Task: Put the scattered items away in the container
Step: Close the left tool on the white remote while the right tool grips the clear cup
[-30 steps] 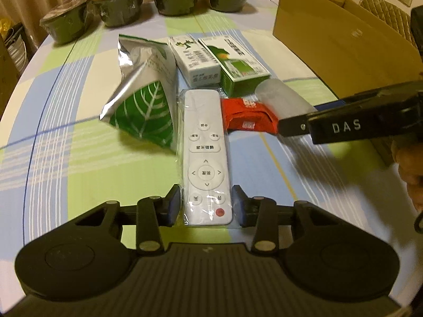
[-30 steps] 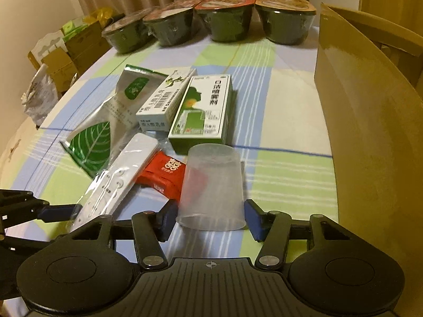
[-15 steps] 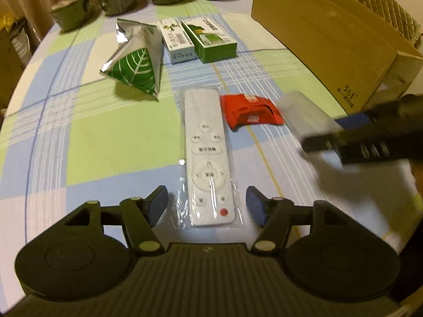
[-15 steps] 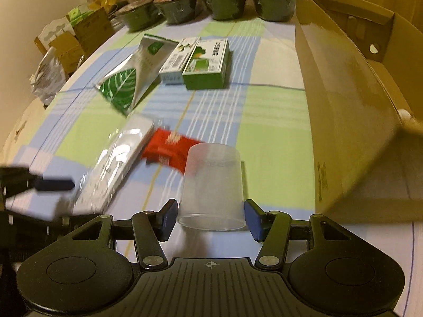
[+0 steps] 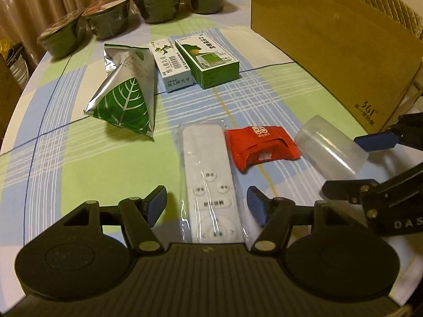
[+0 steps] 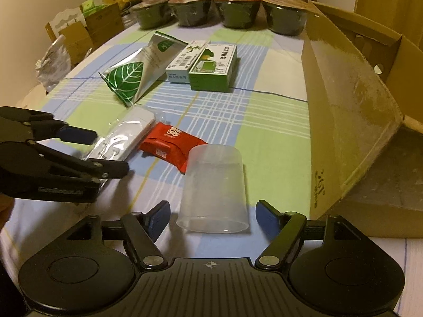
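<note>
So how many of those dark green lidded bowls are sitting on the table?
4, in a row along the far edge of the table: first bowl farthest from the cardboard box, second bowl, third bowl, and fourth bowl beside it. None seem hidden.

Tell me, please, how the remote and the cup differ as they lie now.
The remote is opaque white, flat and wrapped in clear plastic; the cup is translucent, round and bare. The remote lies between the left gripper's open fingers, the cup between the right gripper's. Both lie ungripped.
</note>
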Motion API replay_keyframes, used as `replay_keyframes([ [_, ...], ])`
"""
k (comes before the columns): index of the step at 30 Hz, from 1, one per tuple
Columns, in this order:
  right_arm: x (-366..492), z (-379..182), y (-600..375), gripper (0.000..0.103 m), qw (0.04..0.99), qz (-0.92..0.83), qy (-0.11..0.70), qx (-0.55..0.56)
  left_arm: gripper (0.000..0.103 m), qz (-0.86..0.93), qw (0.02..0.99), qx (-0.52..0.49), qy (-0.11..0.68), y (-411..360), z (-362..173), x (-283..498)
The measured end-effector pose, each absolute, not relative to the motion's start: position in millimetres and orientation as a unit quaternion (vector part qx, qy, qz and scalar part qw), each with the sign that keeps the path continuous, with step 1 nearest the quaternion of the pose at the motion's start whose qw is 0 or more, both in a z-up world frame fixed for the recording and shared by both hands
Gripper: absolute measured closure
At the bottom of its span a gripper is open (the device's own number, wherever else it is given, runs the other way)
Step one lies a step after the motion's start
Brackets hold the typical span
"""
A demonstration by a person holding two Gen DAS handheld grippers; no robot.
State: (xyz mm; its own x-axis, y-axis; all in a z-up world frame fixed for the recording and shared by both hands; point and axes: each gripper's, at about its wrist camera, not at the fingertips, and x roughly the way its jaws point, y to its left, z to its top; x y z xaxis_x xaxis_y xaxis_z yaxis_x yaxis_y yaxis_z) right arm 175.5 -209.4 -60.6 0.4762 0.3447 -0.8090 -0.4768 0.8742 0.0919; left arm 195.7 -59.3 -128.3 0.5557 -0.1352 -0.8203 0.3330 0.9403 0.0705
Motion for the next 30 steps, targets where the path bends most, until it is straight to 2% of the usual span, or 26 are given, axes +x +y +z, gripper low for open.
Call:
replay_keyframes([
  [2,176.1,-61.2,-209.4,0.026,0.857,0.240,0.449,-0.074,0.046,-0.133,0.876,0.109,0.450,-59.2,-129.2,197.1],
  [4,177.4,-61.3,-209.9,0.026,0.859,0.240,0.447,-0.071,0.064,-0.136,0.878,0.106,0.447,-58.8,-128.8,197.1],
  [7,179.8,-61.8,-210.5,0.026,0.859,0.238,0.448,-0.066,0.069,-0.138,0.877,0.109,0.447,-60.5,-127.6,196.6],
  [20,185.1,-62.8,-210.8,0.026,0.859,0.232,0.454,-0.051,0.069,-0.140,0.879,0.087,0.448,-54.6,-121.1,186.1],
  [21,185.1,-62.8,-210.3,0.033,0.859,0.232,0.453,-0.052,0.069,-0.139,0.879,0.085,0.447,-53.6,-120.0,185.2],
  [22,184.6,-61.7,-209.3,0.045,0.861,0.232,0.449,-0.059,0.069,-0.137,0.880,0.082,0.447,-52.3,-119.2,184.5],
  [23,184.9,-61.2,-208.9,0.048,0.860,0.233,0.450,-0.061,0.069,-0.136,0.881,0.078,0.447,-50.7,-118.6,183.8],
  [30,181.0,-53.5,-210.5,0.048,0.863,0.230,0.446,-0.055,0.069,-0.130,0.886,0.064,0.441,-44.7,-112.9,180.5],
])
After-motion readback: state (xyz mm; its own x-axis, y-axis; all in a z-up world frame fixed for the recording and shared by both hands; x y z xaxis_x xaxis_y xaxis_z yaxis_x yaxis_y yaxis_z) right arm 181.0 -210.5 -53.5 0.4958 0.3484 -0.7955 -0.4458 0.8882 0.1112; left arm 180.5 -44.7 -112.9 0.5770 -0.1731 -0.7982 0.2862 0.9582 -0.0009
